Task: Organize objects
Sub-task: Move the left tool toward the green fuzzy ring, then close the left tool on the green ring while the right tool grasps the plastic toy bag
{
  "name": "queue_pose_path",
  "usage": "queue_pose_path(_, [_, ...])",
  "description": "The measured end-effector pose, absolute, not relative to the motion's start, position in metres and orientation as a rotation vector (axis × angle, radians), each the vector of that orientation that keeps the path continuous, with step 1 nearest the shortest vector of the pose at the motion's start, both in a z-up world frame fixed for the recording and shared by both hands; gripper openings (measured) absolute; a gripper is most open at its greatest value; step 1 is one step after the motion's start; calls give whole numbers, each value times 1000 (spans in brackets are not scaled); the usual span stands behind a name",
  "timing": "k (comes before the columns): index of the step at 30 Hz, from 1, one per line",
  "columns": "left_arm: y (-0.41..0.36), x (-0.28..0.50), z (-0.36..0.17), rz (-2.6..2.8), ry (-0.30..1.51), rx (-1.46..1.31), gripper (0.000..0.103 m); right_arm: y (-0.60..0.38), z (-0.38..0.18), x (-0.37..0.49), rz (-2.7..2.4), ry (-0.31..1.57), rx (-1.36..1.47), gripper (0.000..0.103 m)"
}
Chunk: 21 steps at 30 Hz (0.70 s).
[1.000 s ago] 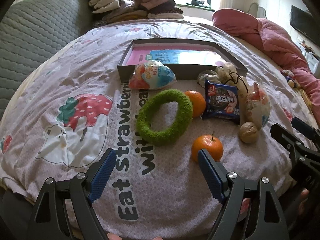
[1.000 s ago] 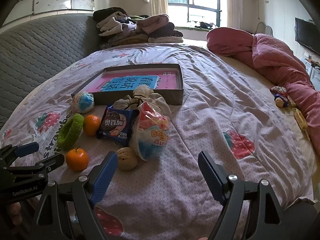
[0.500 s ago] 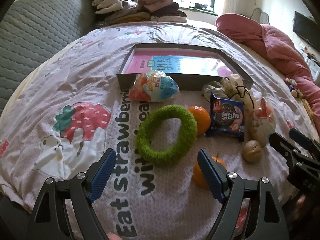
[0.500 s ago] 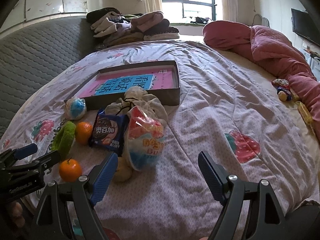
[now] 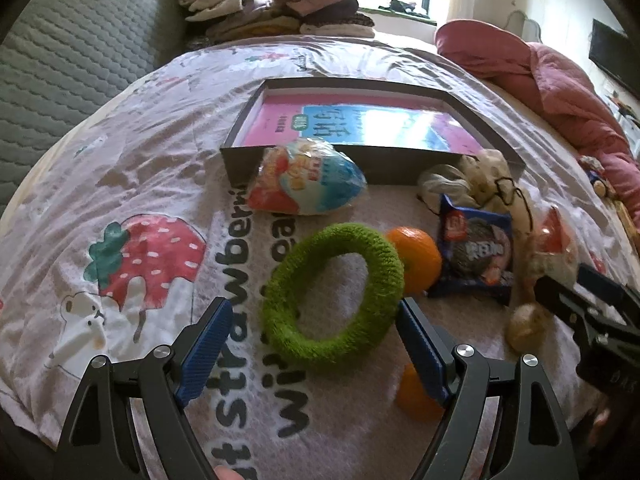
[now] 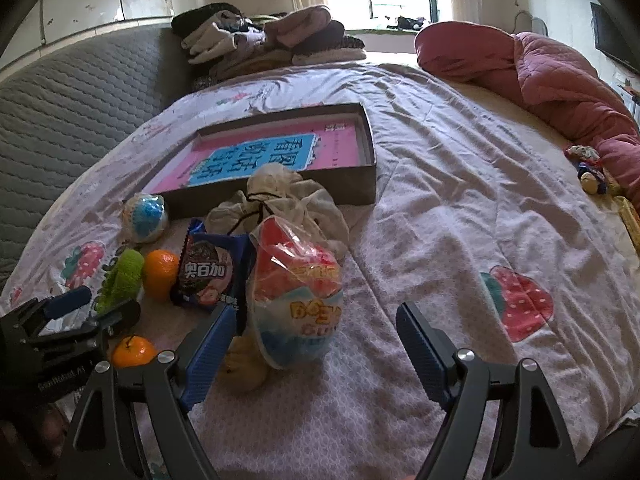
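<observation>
On the bedspread lies a fuzzy green ring (image 5: 334, 294), and my left gripper (image 5: 314, 350) stands open right at its near edge, fingers on either side. One orange (image 5: 418, 258) touches the ring's right side; another orange (image 5: 416, 398) sits partly behind my right finger. A blue cookie packet (image 5: 476, 254), a walnut (image 5: 524, 322) and an egg-shaped snack bag (image 5: 306, 178) lie around. My right gripper (image 6: 314, 348) is open, just short of a second egg-shaped snack bag (image 6: 298, 294). A shallow grey box (image 6: 370, 160) with a pink book inside sits behind.
A cream drawstring pouch (image 6: 280, 196) rests against the box front. Folded clothes (image 6: 272, 40) are stacked at the bed's far end. A red quilt (image 6: 552, 76) lies bunched on the right, with small toys (image 6: 588, 168) near it. Open bedspread stretches to the right of the pile.
Both grippers have moved forward toward the pile. The left one has come up to the green ring, and the near orange has slipped behind its right finger. Both stay open.
</observation>
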<state>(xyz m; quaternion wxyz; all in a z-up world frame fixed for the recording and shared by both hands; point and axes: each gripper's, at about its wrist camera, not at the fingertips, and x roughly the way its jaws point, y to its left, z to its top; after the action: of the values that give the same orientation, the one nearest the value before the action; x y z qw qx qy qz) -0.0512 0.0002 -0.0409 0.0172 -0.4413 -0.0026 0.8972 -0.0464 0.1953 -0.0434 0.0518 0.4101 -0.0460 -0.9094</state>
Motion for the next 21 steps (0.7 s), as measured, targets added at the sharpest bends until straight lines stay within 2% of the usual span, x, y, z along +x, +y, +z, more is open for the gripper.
queue_pose_path(3, [0, -54, -43, 2786, 2, -1372, 83, 195, -47, -51, -2768, -146, 1257, 82])
queue_pose_path(5, [1, -54, -46, 2774, 14, -1379, 75, 196, -48, -54, -2765, -165, 1262, 81])
queue_pose_path(7, [3, -55, -50, 2750, 20, -1393, 68, 200, -49, -57, -2757, -197, 1257, 77])
queue_pose_path(8, [5, -55, -51, 2741, 26, -1396, 64, 202, -49, -58, -2749, -216, 1257, 71])
queue_pose_path(13, [4, -63, -54, 2726, 5, -1398, 59, 204, -53, -60, -2716, -252, 1249, 59])
queue_pose_path(15, [2, -65, -56, 2718, -9, -1395, 53, 202, -53, -60, -2713, -236, 1237, 52])
queue_pose_path(18, [0, -65, -56, 2726, -8, -1374, 37, 196, -52, -58, -2730, -170, 1215, 52])
queue_pose_path(20, [-4, -65, -54, 2727, -40, -1362, 20, 195, -49, -56, -2739, -148, 1199, 52])
queue_pose_path(21, [-7, -65, -53, 2724, -61, -1356, 20, 196, -48, -54, -2749, -144, 1184, 52])
